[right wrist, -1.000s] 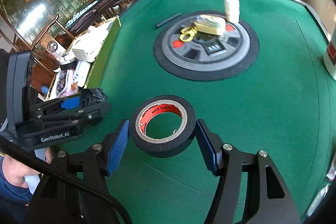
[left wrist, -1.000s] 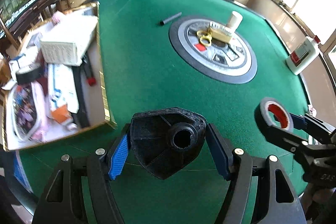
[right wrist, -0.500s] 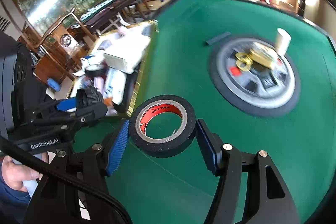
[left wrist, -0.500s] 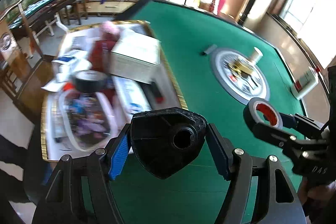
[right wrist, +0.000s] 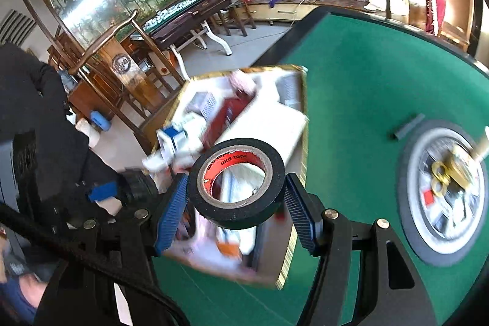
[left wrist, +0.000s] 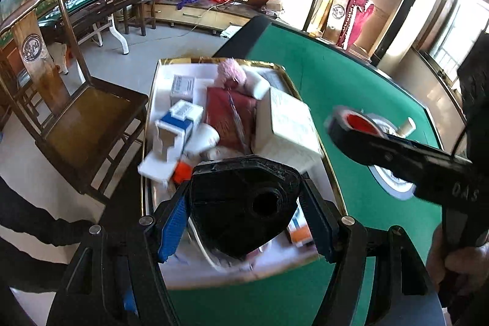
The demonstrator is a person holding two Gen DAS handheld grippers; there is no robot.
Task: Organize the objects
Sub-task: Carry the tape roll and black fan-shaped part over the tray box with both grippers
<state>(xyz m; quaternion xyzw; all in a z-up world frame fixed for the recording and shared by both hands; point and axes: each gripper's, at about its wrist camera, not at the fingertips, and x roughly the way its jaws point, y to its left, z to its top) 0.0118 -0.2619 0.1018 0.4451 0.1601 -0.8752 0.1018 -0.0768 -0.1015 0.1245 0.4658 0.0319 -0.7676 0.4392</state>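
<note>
A furnished room with a wall screen, wooden chairs and a second games table is seen behind a green felt table (right wrist: 360,100). The left gripper (left wrist: 244,219) is closed on a black wedge-shaped plastic part (left wrist: 241,203), its blue pads pressed against both flanks; directly beyond and below its tips lies a gold-rimmed tray (left wrist: 331,173) crowded with boxes, a red packet and a pink fluffy item. The right gripper (right wrist: 235,200) is clamped on a roll of black tape (right wrist: 237,182) with a red inner core, held flat between the pads; the same tray (right wrist: 302,161) is seen just past and under this roll. In the left view, the tape roll (left wrist: 351,124) is carried just to the right of the left gripper. Compared with a second ago, when both grippers were over bare felt with the round centre console ahead, both have been swung toward the tray, and the console (right wrist: 443,197) is now well off to the right. Both grips are unchanged. It is judged that the carry phase is nearly done and that release into the tray comes next; free space appears scarce, so a gap between the boxes must be chosen.
</note>
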